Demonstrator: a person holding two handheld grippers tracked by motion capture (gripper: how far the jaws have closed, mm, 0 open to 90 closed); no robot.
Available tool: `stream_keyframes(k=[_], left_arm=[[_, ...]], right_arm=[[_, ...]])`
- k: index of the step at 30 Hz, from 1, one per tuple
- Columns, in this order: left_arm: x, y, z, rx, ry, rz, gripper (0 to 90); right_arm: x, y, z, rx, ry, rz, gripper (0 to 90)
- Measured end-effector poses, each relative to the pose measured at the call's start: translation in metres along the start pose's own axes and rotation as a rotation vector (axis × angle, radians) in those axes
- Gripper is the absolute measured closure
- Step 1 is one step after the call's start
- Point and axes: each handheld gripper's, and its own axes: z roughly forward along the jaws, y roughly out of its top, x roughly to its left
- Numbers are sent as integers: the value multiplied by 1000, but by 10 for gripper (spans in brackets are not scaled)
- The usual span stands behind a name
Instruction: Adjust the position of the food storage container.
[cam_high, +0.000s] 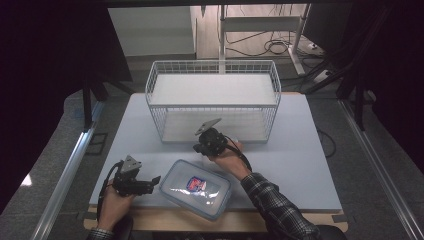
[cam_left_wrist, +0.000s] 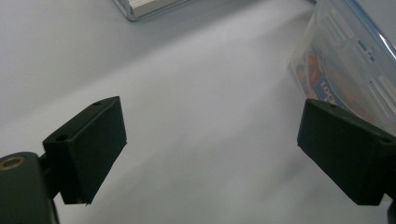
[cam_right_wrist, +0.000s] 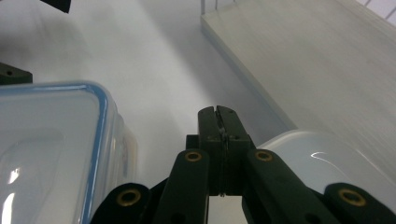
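Flanking lidded box (cam_high: 196, 189) of packets (cam_high: 196, 184): left claw (cam_high: 156, 179) spread, right claw (cam_high: 198, 148) pressed together.

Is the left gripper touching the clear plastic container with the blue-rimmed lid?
Cannot tell. In the left gripper view the left gripper is wide open, one jaw overlapping the clear plastic container with the blue-rimmed lid, without a plain gap or contact.

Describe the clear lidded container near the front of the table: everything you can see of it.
The container is a flat, rounded-corner rectangular box of clear plastic, closed by a clear lid with a blue rim seal. A red, white and blue packet lies inside. It rests flat on the grey table near the front edge, turned at an angle. The left tongs, jaws wide open, point at its left end, one jaw close beside its wall; contact cannot be told. The right tongs, jaws together, are near its far side, apart from it.
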Motion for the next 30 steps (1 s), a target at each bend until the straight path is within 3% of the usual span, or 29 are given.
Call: stream_keyframes(k=[9, 21, 30], left_arm=[[0, 0, 1, 4, -1, -9, 78], [-1, 0, 2, 22, 0, 2, 79], [-2, 1, 2, 16, -7, -11, 78]], right_arm=[[-11, -20, -20, -6, -37, 18, 894], [-38, -54, -55, -27, -102, 116, 893], [-56, -82, -83, -56, -153, 186, 894]])
